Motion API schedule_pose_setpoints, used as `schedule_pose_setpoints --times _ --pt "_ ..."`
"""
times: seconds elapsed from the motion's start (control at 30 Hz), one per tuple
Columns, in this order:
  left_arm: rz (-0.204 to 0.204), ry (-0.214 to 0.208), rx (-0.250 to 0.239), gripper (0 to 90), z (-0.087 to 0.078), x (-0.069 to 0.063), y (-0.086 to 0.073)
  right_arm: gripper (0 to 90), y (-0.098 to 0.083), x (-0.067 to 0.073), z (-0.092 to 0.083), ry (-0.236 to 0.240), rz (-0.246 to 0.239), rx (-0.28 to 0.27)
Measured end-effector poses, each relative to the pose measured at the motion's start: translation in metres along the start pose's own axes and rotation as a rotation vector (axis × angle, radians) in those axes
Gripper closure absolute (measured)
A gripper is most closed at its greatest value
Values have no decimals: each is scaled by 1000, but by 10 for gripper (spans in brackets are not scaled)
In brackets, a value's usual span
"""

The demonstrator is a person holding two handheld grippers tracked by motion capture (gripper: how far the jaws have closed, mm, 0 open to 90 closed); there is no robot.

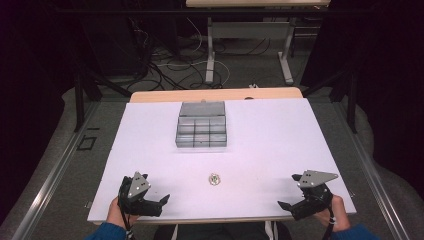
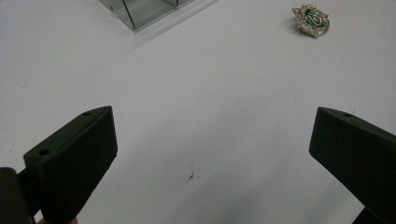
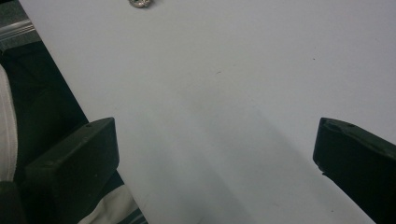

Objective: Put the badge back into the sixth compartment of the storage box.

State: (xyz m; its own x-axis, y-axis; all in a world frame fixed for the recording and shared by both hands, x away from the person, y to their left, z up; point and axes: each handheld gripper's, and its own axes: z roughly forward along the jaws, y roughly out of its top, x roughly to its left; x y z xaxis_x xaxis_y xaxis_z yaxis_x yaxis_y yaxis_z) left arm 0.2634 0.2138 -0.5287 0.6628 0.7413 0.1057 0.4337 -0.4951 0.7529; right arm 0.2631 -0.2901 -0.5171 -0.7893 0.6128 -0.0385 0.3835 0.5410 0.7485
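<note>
The left claw (image 1: 161, 202) is held just above the near edge of the white counter (image 1: 280, 140), its jaws spread wide with nothing between them; in the left gripper view only bare counter surface is seen in the gap. Ahead of this claw and off toward its right side, a small ornate brooch (image 2: 311, 20) with a green centre and a pale jewelled rim is seen lying flat on the counter, well apart from the jaws. Farther out, ahead and to the left, a corner of a clear plastic organiser box (image 2: 140, 10) is caught at the top of that view.

The right claw (image 1: 286, 206) is held at the opposite near corner, likewise fully opened and empty, its jaws pointed inward across the counter. From it the brooch (image 3: 139, 3) is seen far ahead, beyond its left jaw, close to the counter's near edge.

In the high view the brooch (image 1: 214, 179) is placed roughly midway between the two claws, slightly beyond them, and the divided organiser box (image 1: 201, 125) stands farther back.
</note>
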Motion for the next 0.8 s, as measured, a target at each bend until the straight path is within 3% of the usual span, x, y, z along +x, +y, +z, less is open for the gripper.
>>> schedule_pose_setpoints --times 0.37,0.63,0.8 --pt "8 -14 27 9 6 -2 8 0 1 -1 3 18 14 14" --pt "28 -27 29 13 14 -6 21 0 0 -3 4 24 7 20" --pt "20 -23 20 13 20 -9 26 3 0 -3 4 23 12 18"
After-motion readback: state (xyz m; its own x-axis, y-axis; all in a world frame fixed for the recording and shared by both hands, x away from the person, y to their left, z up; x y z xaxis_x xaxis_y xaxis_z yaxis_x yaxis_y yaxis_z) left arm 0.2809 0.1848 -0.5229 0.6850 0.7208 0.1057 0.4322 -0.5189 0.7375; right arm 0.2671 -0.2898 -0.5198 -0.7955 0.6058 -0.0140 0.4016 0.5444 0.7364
